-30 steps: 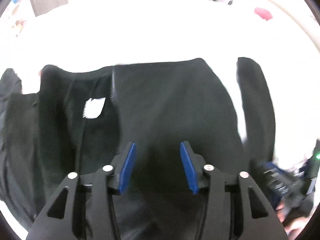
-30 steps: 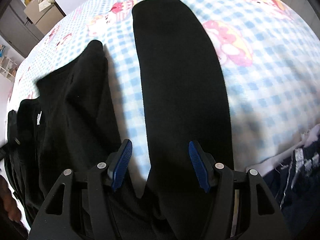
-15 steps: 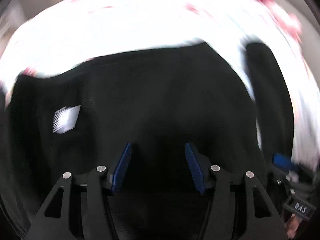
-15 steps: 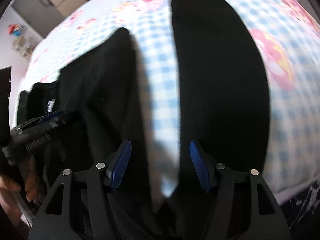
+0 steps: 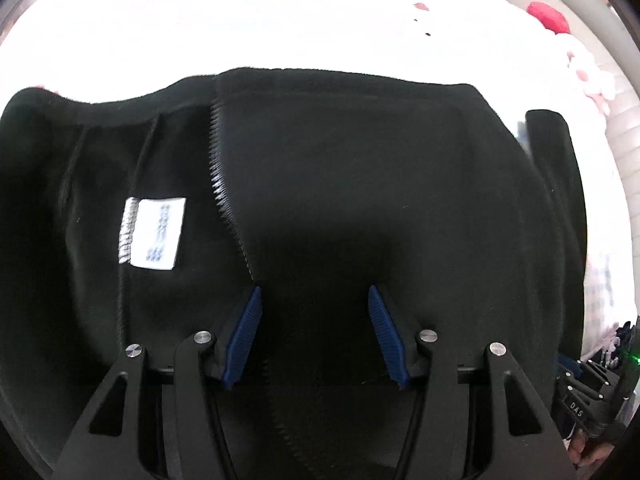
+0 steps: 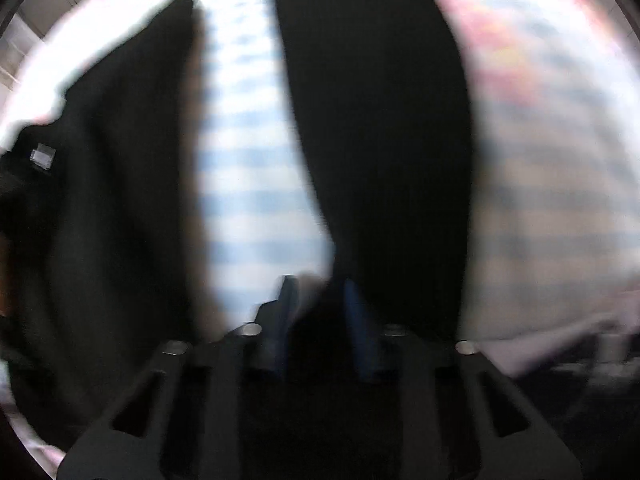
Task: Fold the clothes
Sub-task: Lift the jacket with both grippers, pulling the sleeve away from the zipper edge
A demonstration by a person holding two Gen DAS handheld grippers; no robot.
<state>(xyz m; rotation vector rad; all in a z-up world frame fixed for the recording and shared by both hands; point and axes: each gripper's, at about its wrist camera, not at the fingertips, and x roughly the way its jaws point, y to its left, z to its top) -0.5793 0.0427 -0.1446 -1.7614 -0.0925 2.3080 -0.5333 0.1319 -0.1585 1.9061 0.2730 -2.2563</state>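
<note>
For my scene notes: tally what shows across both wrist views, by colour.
Black: 1, the zip jacket with its sleeve
White: 1, the care label inside it
Blue-and-white check: 1, the bed sheet
Red: 1, a soft thing at the far edge
Blue-padded: 2, the left gripper and the right gripper
Total: 6

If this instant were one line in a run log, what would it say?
step: grasp sleeve | left gripper: open over black zip jacket | right gripper: jaws just closing on black sleeve | surface: checked bedsheet
</note>
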